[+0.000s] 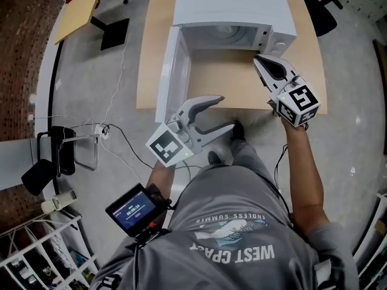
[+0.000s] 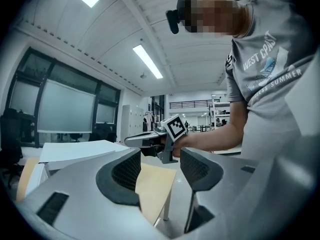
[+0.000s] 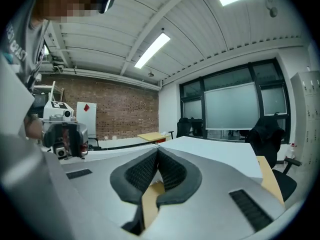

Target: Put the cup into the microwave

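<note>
Microwave (image 1: 236, 5) open, just beyond R hand-held gripper (image 1: 257, 60).

A light wooden table (image 1: 224, 80) stands in front of me on a grey floor (image 1: 84, 83) that is smooth and a little shiny. A smaller table (image 1: 77, 11) with the same kind of top stands further away on my left side. Black office chairs (image 1: 320, 11) stand behind the big table. One wall is of red brick (image 3: 120, 119). Another wall has large windows (image 3: 232, 109) with dark frames, and the pale blinds are down. The ceiling (image 3: 100, 39) is white and has beams, and long strip lamps (image 3: 152, 49) are lit on it. Low at my left there is a white wire rack (image 1: 36, 252).
</note>
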A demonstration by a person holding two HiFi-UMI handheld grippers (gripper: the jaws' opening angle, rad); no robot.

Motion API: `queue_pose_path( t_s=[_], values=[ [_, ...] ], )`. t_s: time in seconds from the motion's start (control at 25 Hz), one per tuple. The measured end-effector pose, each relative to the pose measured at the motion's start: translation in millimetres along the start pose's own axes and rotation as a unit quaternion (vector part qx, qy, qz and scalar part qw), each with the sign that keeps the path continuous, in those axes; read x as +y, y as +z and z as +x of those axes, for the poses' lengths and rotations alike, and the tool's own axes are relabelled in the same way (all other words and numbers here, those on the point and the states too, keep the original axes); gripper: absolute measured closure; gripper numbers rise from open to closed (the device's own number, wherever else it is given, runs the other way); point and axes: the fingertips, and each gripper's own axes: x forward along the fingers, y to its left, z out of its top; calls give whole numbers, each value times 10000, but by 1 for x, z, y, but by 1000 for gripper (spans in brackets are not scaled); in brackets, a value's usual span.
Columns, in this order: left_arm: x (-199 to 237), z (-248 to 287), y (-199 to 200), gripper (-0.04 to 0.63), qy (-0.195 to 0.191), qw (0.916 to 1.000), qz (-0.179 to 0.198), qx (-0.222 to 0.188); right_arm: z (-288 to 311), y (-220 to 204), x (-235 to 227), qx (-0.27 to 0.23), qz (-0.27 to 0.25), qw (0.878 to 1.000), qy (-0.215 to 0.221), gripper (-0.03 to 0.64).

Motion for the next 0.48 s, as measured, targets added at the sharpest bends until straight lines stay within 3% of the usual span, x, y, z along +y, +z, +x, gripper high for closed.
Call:
queue_pose_path(
  t_s=[0.2,0.48],
  values=[
    [-25,-23,14,336,-89,9997,188,-109,-36,42,49,-112,-245,9996,85,598],
    [-70,-43,19,337,-204,9987,401,-238,-95,61,106,-233,-418,9988,42,598]
  ],
)
